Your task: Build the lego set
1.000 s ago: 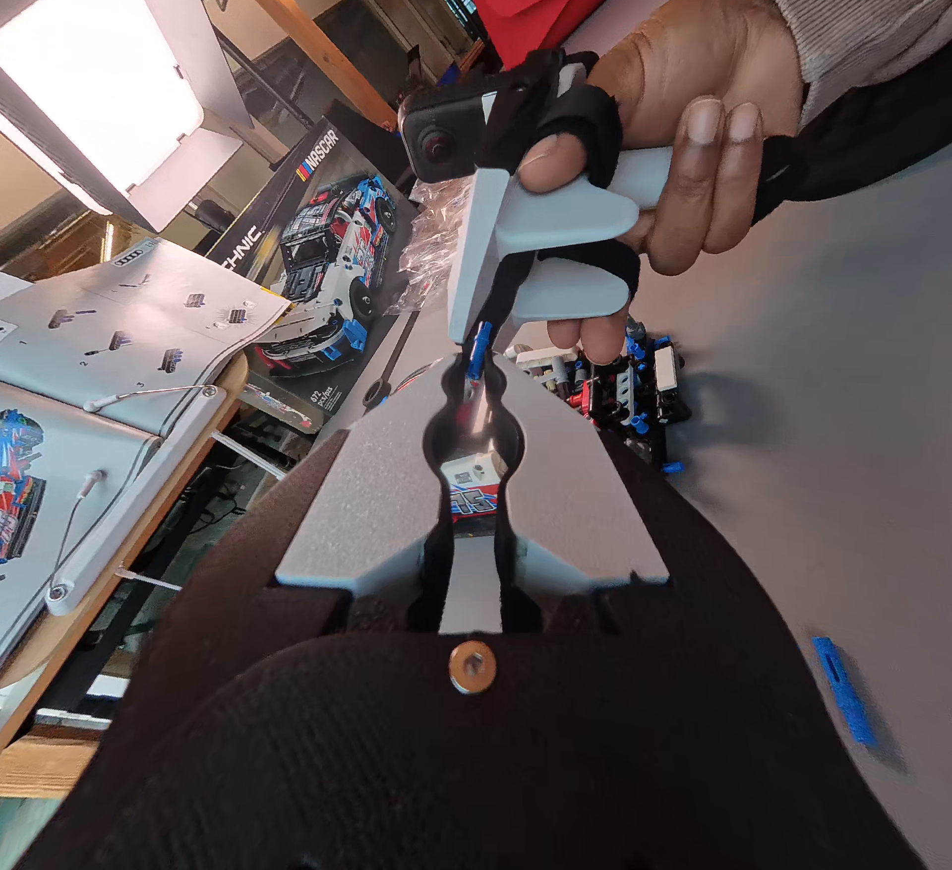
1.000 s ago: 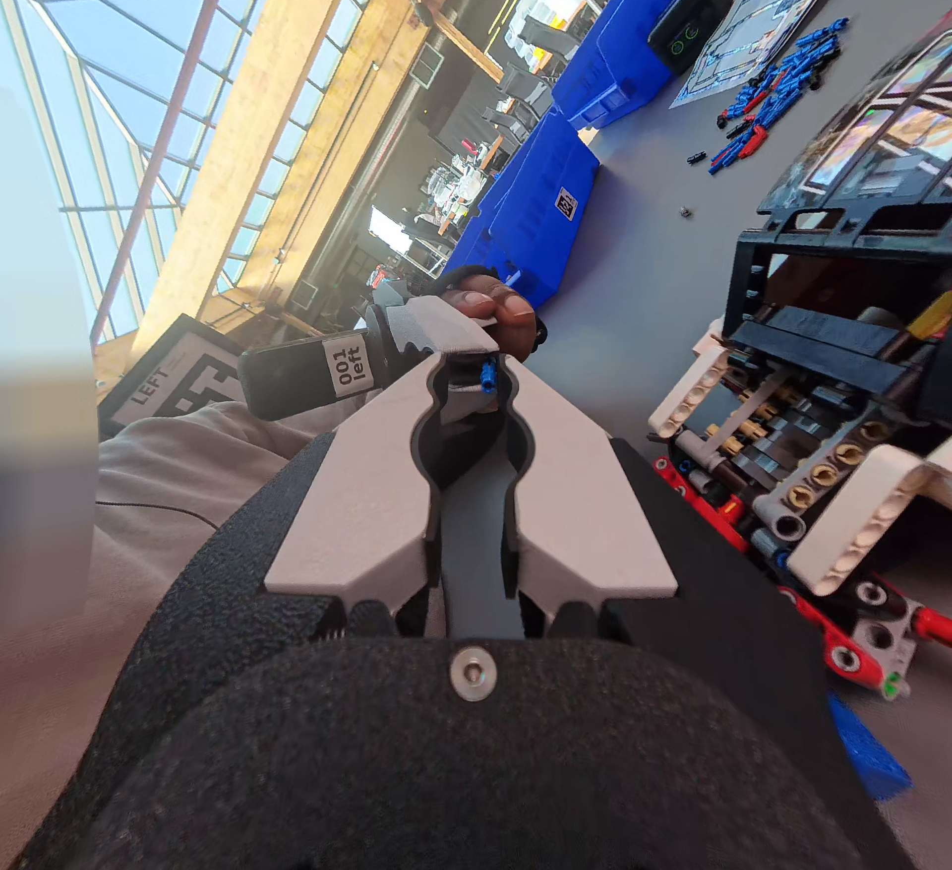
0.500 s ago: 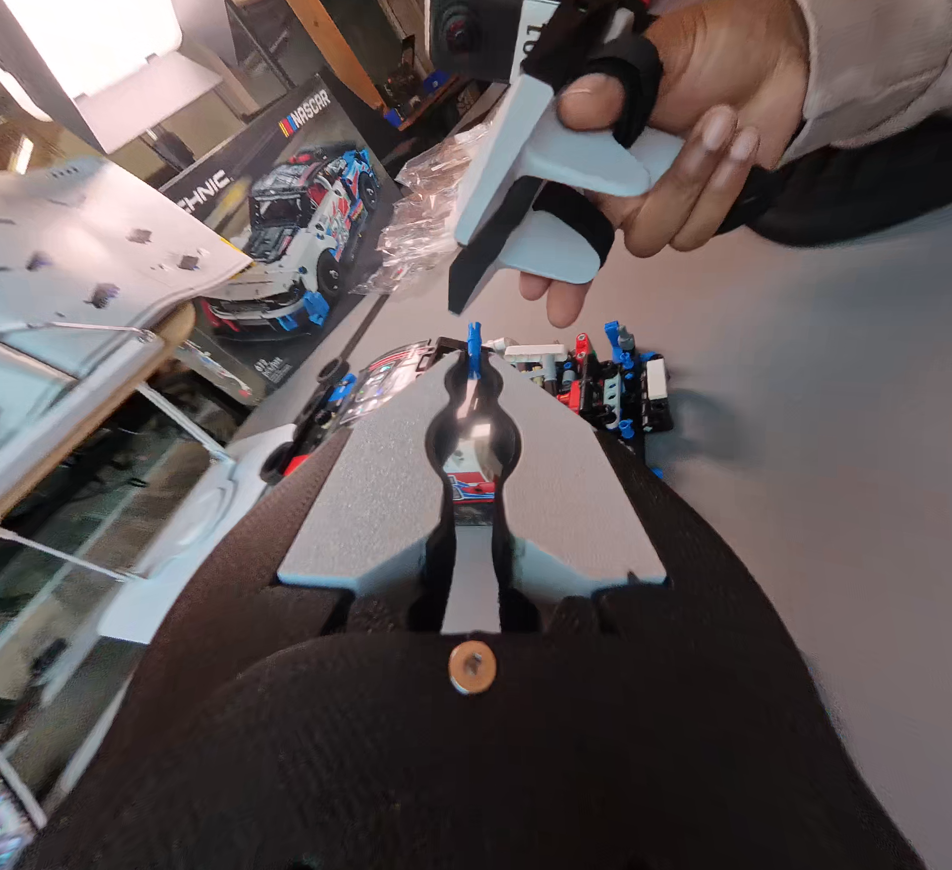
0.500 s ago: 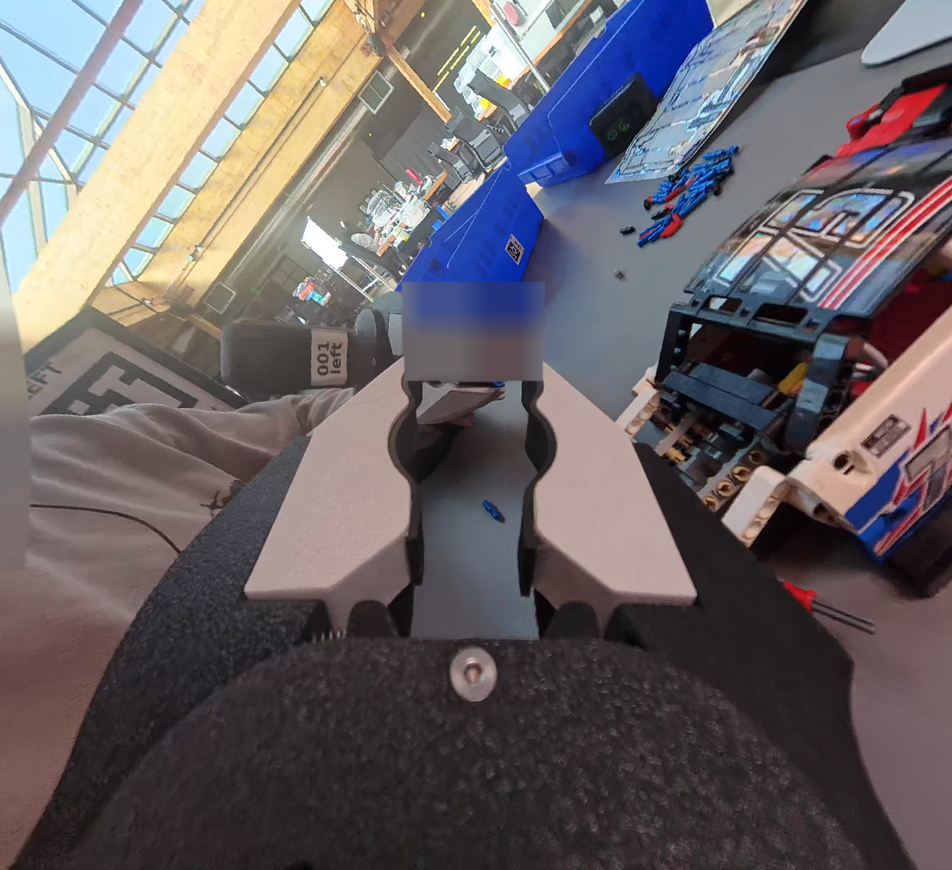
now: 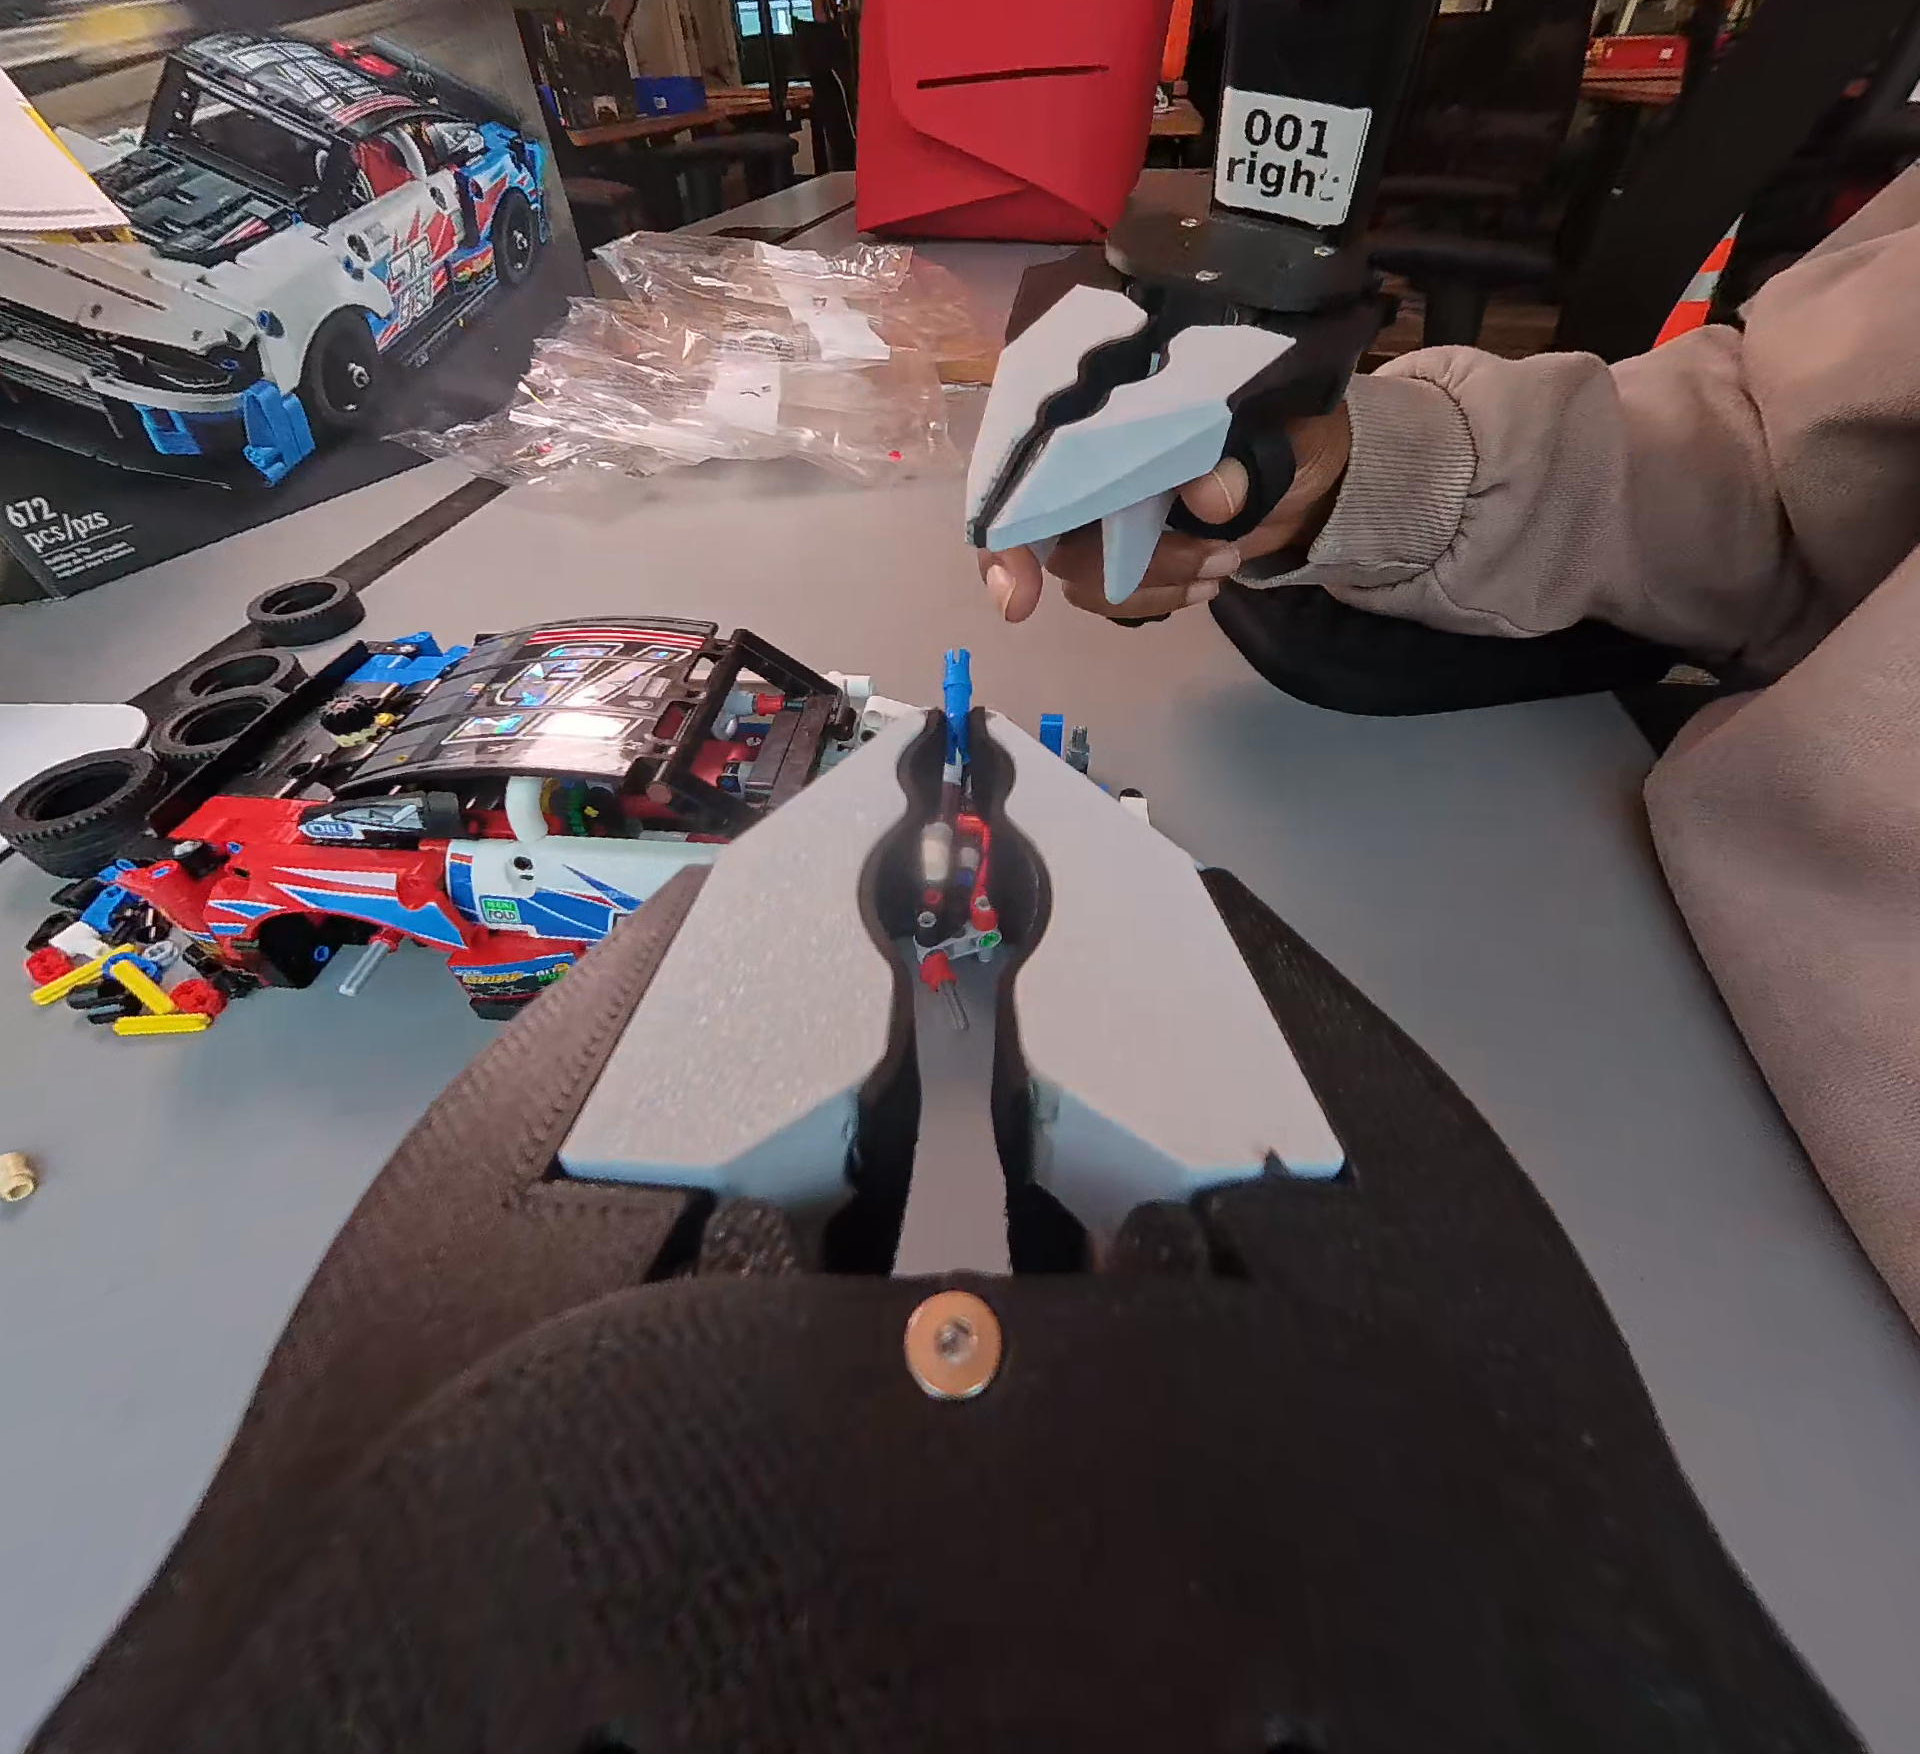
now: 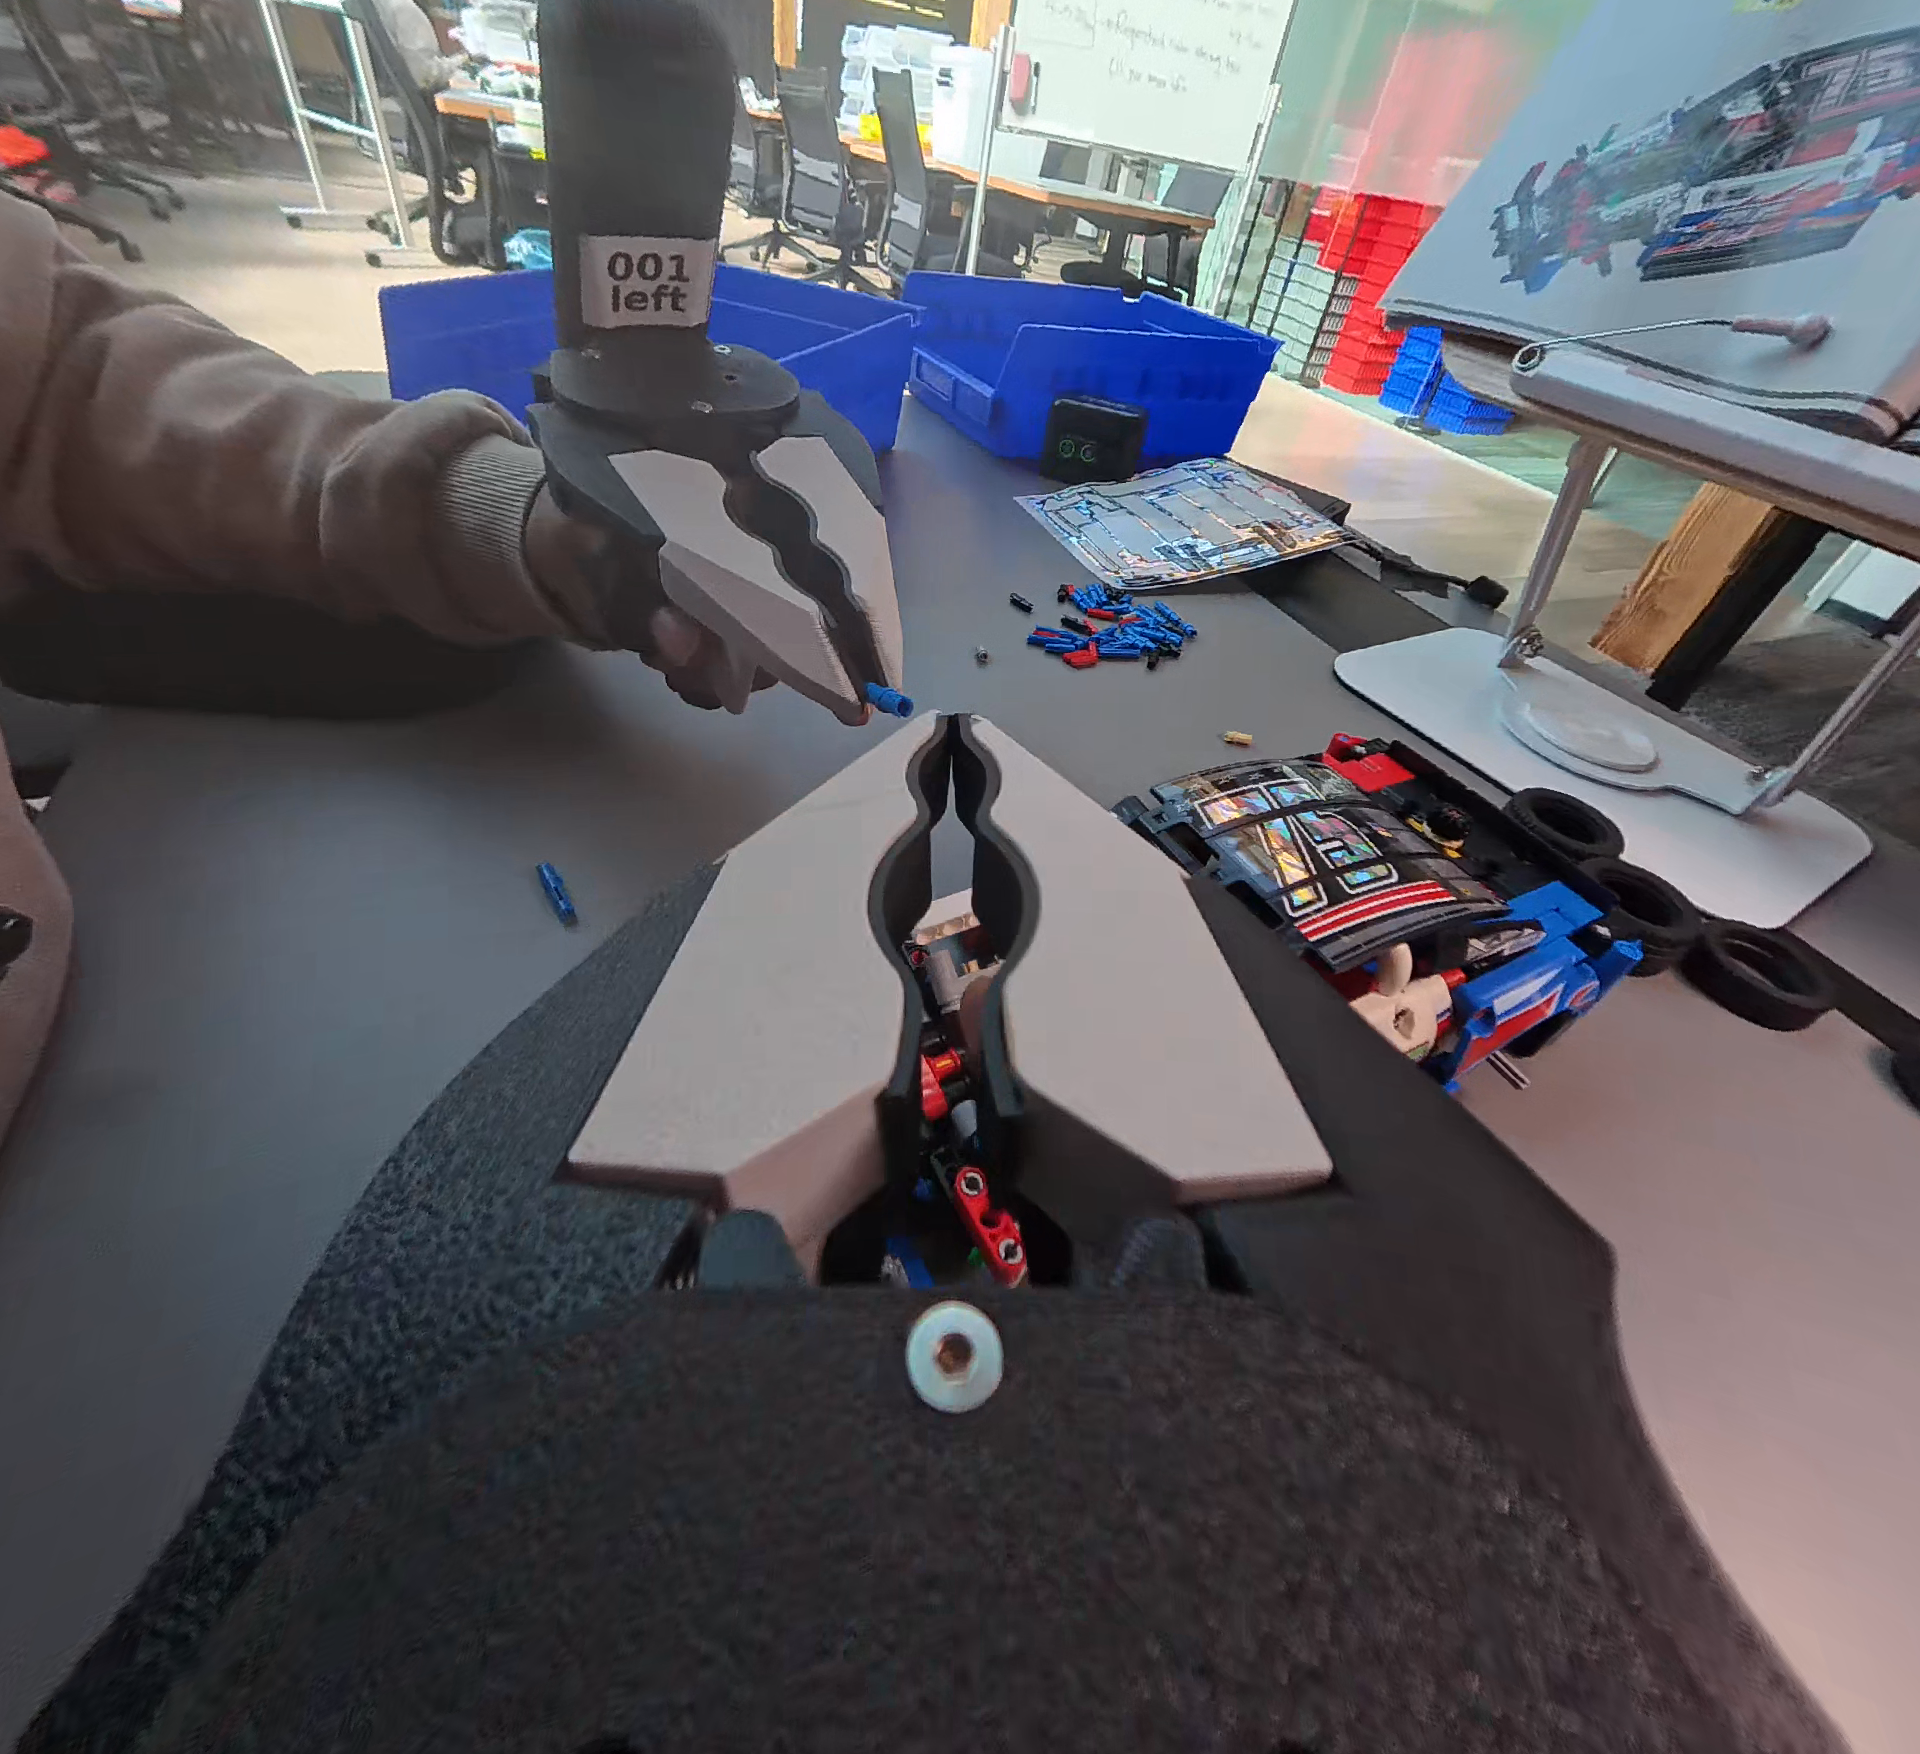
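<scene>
Each wrist camera looks forward along its own fingers, low over the grey table (image 5: pixel 1403 925), facing the other, both sharing the lego car (image 5: pixel 499 811) between them.

Grey table (image 5: pixel 1351 925) — lego car (image 5: pixel 436 831), loose tyres (image 5: pixel 78 805), plastic bags (image 5: pixel 727 364).

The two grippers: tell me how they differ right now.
The left gripper is shut on a blue pin that sticks out past its tips; the right gripper is shut with nothing between its tips. In the left wrist view, the left gripper points level over the lego car, while the right gripper slants downward. Both are hand-held, with pale fingers.
</scene>
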`<state>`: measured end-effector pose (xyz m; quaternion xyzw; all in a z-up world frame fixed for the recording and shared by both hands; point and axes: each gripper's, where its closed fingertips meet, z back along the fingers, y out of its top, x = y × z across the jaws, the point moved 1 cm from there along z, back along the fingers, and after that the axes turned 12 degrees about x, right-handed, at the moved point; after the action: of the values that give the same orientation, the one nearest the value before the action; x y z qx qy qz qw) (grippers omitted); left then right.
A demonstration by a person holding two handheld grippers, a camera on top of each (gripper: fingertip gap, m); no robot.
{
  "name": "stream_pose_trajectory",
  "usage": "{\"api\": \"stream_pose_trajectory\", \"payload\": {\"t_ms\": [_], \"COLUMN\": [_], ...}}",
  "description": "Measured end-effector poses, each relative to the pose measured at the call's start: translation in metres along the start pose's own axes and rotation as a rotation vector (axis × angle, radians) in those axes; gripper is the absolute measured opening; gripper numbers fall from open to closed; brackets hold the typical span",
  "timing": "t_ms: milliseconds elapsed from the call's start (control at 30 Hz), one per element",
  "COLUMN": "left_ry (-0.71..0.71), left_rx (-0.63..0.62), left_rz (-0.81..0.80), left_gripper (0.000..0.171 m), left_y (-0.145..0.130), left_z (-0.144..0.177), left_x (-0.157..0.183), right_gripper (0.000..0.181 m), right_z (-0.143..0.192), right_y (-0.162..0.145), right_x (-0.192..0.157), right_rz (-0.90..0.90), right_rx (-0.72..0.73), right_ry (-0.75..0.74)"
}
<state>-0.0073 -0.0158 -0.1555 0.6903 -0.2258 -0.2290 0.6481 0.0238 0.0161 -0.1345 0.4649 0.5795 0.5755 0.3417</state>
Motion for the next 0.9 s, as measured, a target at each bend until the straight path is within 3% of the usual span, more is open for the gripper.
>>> {"api": "stream_pose_trajectory", "payload": {"t_ms": [200,467,900], "left_ry": [-0.012,-0.047,-0.064], "left_rx": [-0.001,0.031,0.032], "left_rz": [0.054,0.126,0.189], "left_gripper": [0.002,0.002,0.002], "left_y": [-0.003,-0.002,-0.01], "left_z": [0.003,0.004,0.0], "left_x": [-0.004,-0.002,-0.002], "right_gripper": [0.008,0.025,0.015], "right_z": [-0.001,-0.014,-0.009], "right_y": [0.001,-0.01,-0.02], "right_x": [0.0,-0.009,-0.009], "right_rz": [-0.031,0.043,-0.056], "right_rx": [0.016,-0.151,-0.104], "right_ry": [0.039,0.261,0.242]}}
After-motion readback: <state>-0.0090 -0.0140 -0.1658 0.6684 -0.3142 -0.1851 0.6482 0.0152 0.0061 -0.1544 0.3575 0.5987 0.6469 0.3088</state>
